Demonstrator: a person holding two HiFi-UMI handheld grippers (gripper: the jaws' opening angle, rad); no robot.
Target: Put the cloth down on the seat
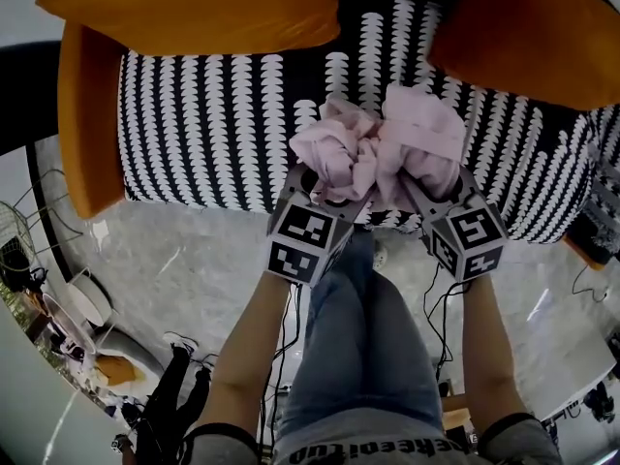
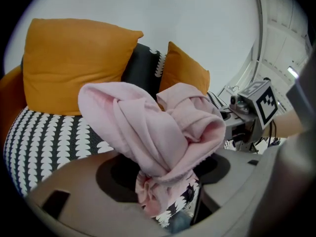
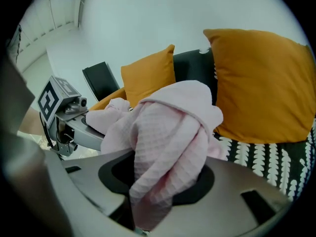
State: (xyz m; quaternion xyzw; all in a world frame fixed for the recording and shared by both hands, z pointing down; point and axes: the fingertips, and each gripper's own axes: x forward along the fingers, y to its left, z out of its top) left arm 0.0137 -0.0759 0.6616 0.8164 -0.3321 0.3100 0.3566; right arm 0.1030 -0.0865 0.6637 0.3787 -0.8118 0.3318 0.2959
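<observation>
A crumpled pale pink cloth (image 1: 383, 143) is held up between both grippers over the front edge of a black seat with white leaf marks (image 1: 213, 124). My left gripper (image 1: 325, 194) is shut on the cloth's left bunch (image 2: 158, 137), which fills the jaws. On the right bunch (image 3: 163, 157) my right gripper (image 1: 426, 190) is shut too. The cloth hides both pairs of fingertips. In the left gripper view the other gripper (image 2: 252, 115) shows at the right; the right gripper view has its partner (image 3: 64, 115) at the left.
Orange cushions (image 1: 194, 3) (image 1: 542, 27) lean at the seat's back, and an orange arm (image 1: 87, 124) bounds its left side. Marbled grey floor (image 1: 174, 269) lies below the seat front. The person's legs in jeans (image 1: 363, 347) stand before it. Cables trail on the floor (image 1: 441, 318).
</observation>
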